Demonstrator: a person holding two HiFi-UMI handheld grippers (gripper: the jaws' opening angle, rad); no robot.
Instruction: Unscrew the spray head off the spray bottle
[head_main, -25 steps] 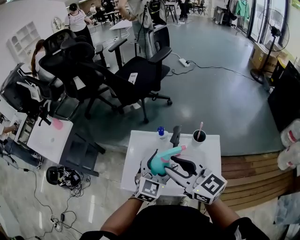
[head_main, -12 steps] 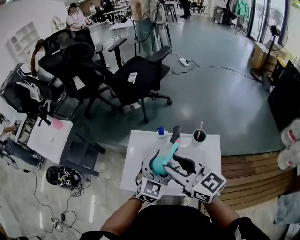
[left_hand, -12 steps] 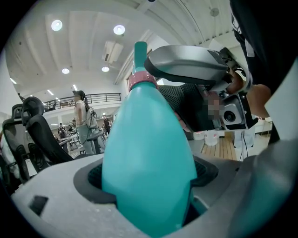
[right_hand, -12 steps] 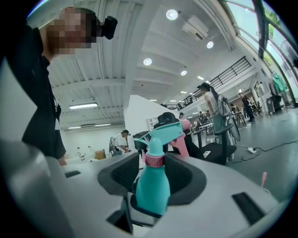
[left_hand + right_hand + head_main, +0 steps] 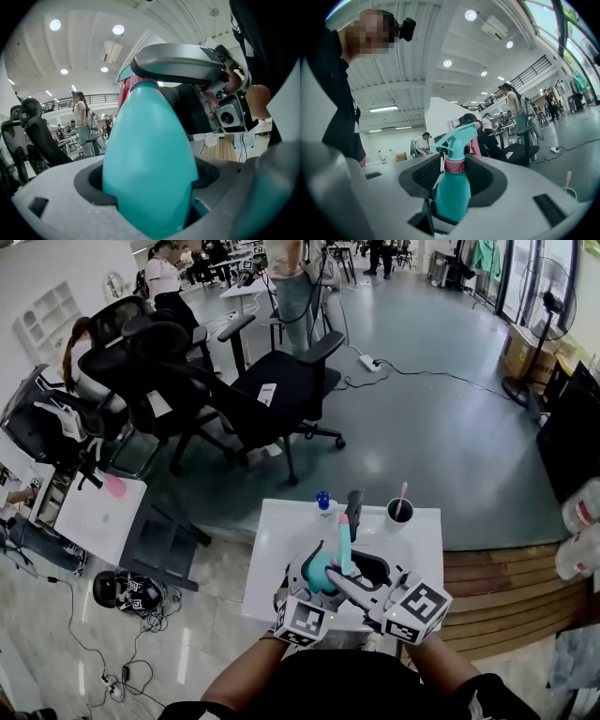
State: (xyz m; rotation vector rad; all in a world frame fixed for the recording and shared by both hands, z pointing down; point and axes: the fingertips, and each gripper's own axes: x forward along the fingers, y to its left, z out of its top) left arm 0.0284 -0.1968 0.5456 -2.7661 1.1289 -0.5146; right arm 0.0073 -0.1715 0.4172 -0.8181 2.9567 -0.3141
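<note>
Clamping the teal spray bottle (image 5: 150, 154) by its body above the table (image 5: 277, 540), the left gripper (image 5: 150, 187) holds firm; the right gripper (image 5: 457, 174) has its jaws apart, flanking the pink collar (image 5: 454, 165). Closing too high could squeeze the trigger (image 5: 475, 143) instead of turning the spray head (image 5: 457, 136).

A large open-plan office is shown: black swivel chairs (image 5: 281, 395) are grouped on a grey floor (image 5: 422, 446), desks (image 5: 246, 287) are attended by people (image 5: 164, 277) behind, and a power strip (image 5: 367, 364) is cabled across.
</note>
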